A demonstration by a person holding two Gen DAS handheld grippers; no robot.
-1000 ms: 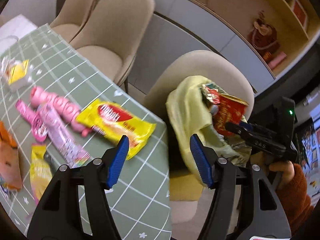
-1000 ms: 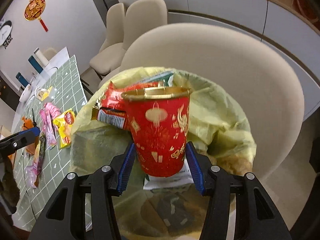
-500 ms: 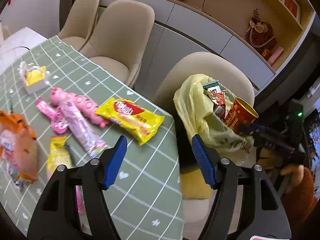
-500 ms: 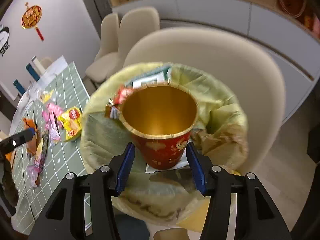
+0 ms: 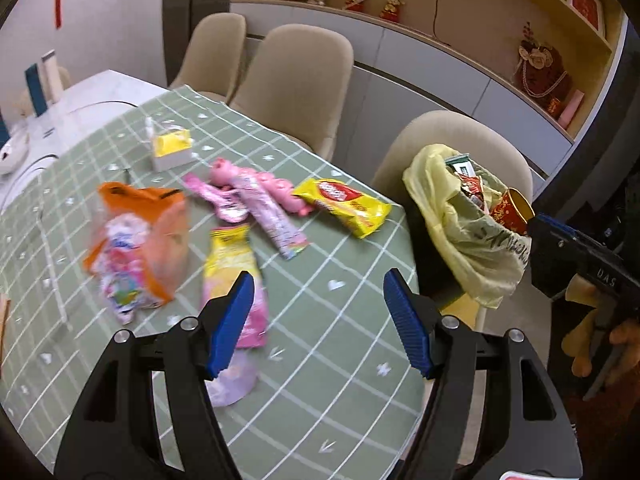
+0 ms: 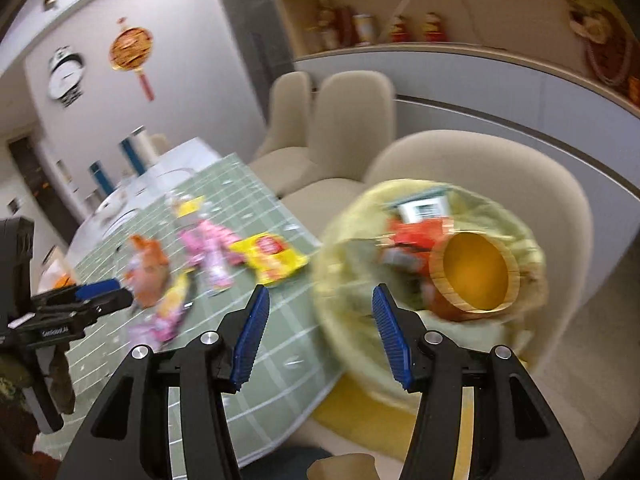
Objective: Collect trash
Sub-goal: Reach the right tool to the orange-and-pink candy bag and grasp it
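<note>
My left gripper [image 5: 320,320] hangs open and empty above the green checked tablecloth [image 5: 340,380]. Ahead of it lie a yellow snack packet [image 5: 346,206], pink wrappers [image 5: 260,204], an orange bag [image 5: 140,236] and a yellow-pink packet [image 5: 236,276]. A yellow trash bag [image 5: 468,240] sits on the chair [image 5: 452,128] by the table's edge. A red paper cup [image 5: 510,210] lies in the bag among wrappers. My right gripper [image 6: 320,336] is open with nothing between its fingers, drawn back from the trash bag [image 6: 360,280]. The cup [image 6: 472,276] shows its gold inside.
A small white and yellow box [image 5: 172,148] stands further back on the cloth. Two more beige chairs [image 5: 296,80] line the far side of the table. Behind them runs a grey cabinet [image 5: 420,92] with ornaments on a shelf. A hand [image 5: 592,344] holds the right gripper.
My right gripper has let go of the red cup, which now lies in the trash bag, and has pulled back. My left gripper has swung left over the table's wrappers.
</note>
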